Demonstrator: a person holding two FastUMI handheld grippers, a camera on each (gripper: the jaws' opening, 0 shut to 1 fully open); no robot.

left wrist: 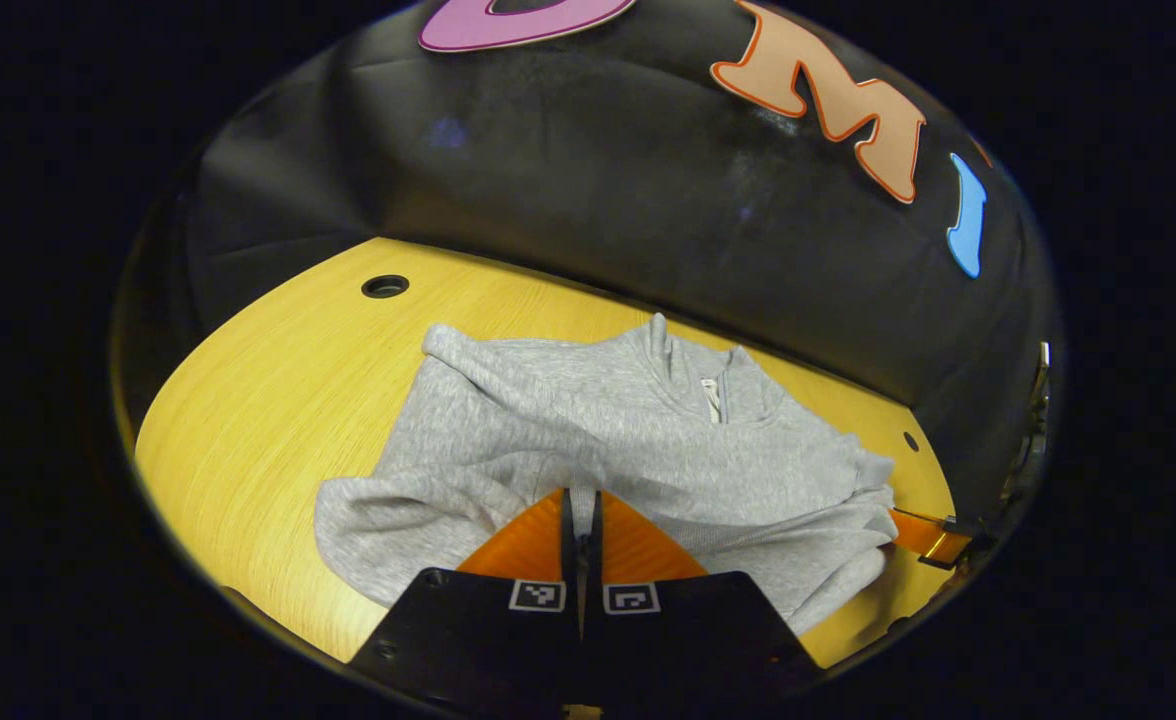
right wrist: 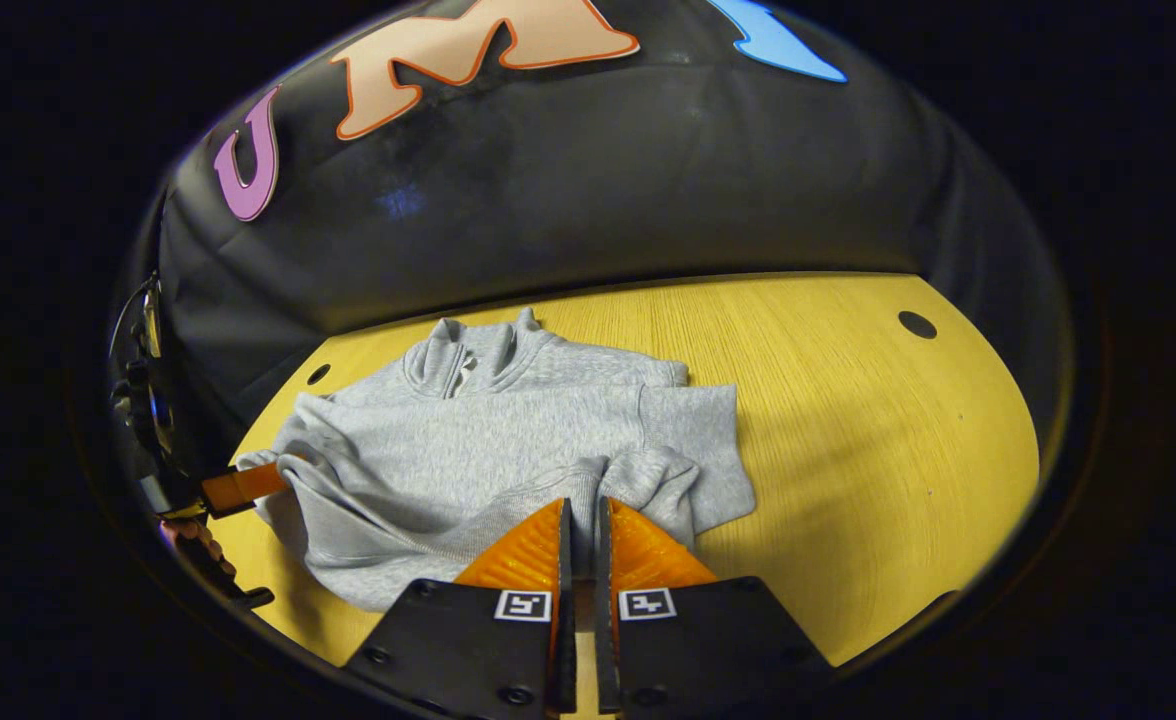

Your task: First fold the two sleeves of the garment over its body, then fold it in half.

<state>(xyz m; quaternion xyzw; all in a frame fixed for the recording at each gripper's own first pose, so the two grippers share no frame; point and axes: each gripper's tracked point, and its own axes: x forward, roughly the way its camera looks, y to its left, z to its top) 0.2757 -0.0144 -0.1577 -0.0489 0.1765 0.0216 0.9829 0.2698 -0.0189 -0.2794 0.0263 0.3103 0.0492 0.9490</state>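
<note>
your left gripper and right gripper both have fingers pressed nearly together, each pinching the near hem of the sweater, a soft grey fleece with a zip collar. it lies mid-tabletop, collar toward the far edge, sleeves apparently folded in. its long axis runs straight away from you, so the half fold goes forward.

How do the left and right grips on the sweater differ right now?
The left gripper has its jaws closed to a hairline, while the right gripper leaves a narrow slit. At the right gripper the sweater bunches into a lump over the tips; at the left gripper the cloth lies flatter. Both pinch the near edge, opposite the collar.
</note>
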